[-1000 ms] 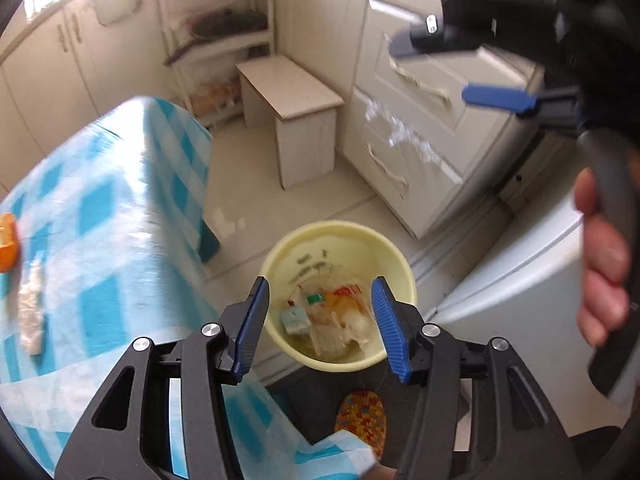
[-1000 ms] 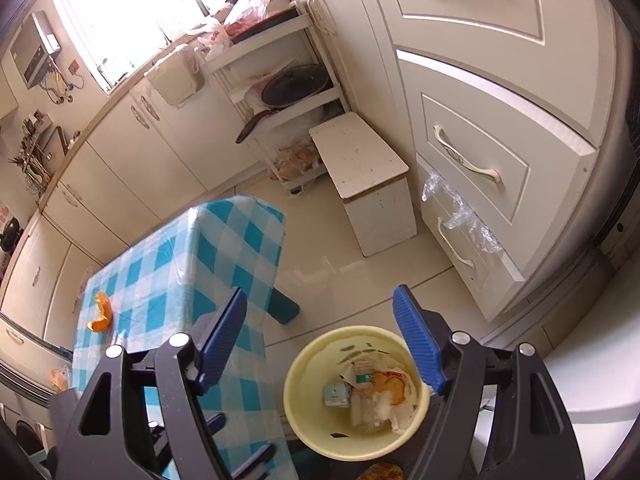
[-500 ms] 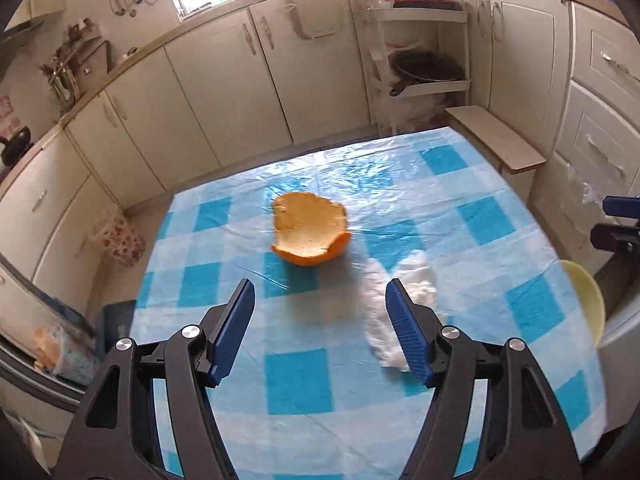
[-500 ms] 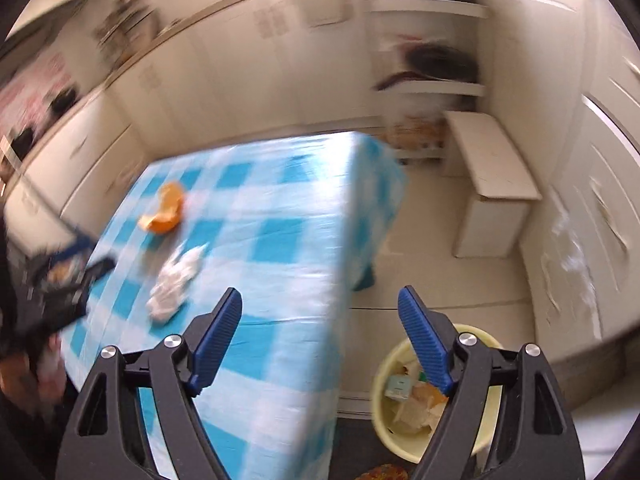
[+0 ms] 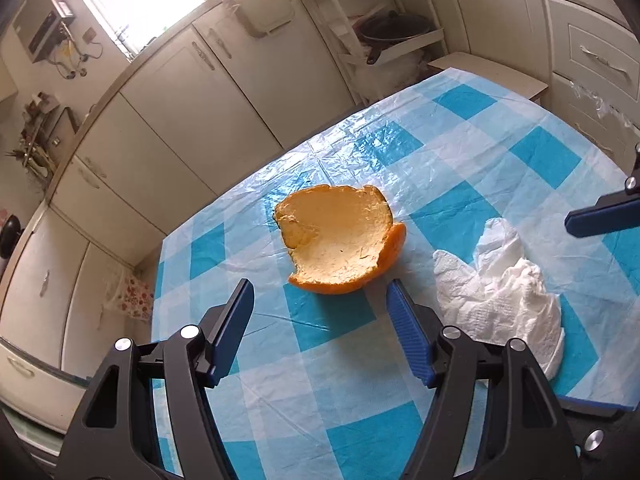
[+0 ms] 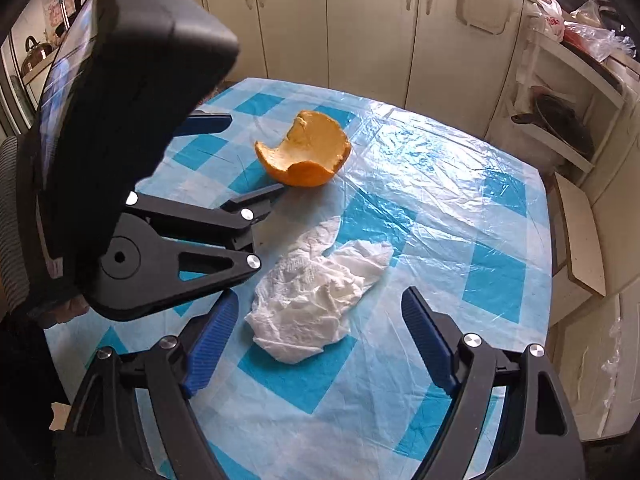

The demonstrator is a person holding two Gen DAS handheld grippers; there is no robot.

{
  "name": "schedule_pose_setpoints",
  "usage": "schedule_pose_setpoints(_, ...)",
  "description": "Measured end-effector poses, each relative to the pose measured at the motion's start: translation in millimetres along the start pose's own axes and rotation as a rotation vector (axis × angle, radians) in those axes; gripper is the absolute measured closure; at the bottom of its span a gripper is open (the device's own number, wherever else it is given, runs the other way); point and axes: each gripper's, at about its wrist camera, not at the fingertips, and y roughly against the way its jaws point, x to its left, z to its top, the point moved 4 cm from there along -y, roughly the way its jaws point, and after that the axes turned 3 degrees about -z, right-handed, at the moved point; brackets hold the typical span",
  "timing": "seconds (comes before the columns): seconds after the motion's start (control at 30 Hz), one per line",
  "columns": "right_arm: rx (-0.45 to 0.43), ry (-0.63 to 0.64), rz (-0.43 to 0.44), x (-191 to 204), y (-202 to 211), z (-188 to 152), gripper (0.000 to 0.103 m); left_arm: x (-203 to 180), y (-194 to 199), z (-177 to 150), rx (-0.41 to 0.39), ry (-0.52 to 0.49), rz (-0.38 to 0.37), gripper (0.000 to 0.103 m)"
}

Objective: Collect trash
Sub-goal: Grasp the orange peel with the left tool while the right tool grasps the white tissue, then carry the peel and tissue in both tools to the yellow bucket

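We hold both grippers over a table covered with a blue-and-white checked cloth under a clear plastic sheet. Our left gripper has its blue pads spread wide with nothing between them; just beyond its tips lies the orange peel, a hollow half shell with its pale inside turned up. Our right gripper is likewise spread and empty, and the crumpled white paper napkin lies on the cloth between and just ahead of its pads, not touched by either. In the right wrist view the peel sits farther back on the table, apart from the napkin, with the left gripper reaching in from the left, its fingertip close to the peel.

We can read no brand or label anywhere. There are pinkish marks on the wall at the top left of the right wrist view, but they are too small and blurred for us to make out as writing.

Around the table stand cream cupboards with metal handles, an open shelf holding a dark pan, a low white stool beyond the far corner, and a kettle at the far left. The black body of the left gripper blocks much of the left side of the right wrist view.
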Motion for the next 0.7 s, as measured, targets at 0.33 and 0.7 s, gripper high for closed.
schedule_pose_setpoints(0.33,0.019,0.045,-0.009,11.6,-21.5,-4.4,0.068,-14.9,-24.7,0.3,0.058,-0.033,-0.125,0.095)
schedule_pose_setpoints(0.7,-0.032,-0.044,0.010,-26.9,20.7,-10.4,0.080,11.4,15.3,3.8,0.003,0.199,-0.321,0.099)
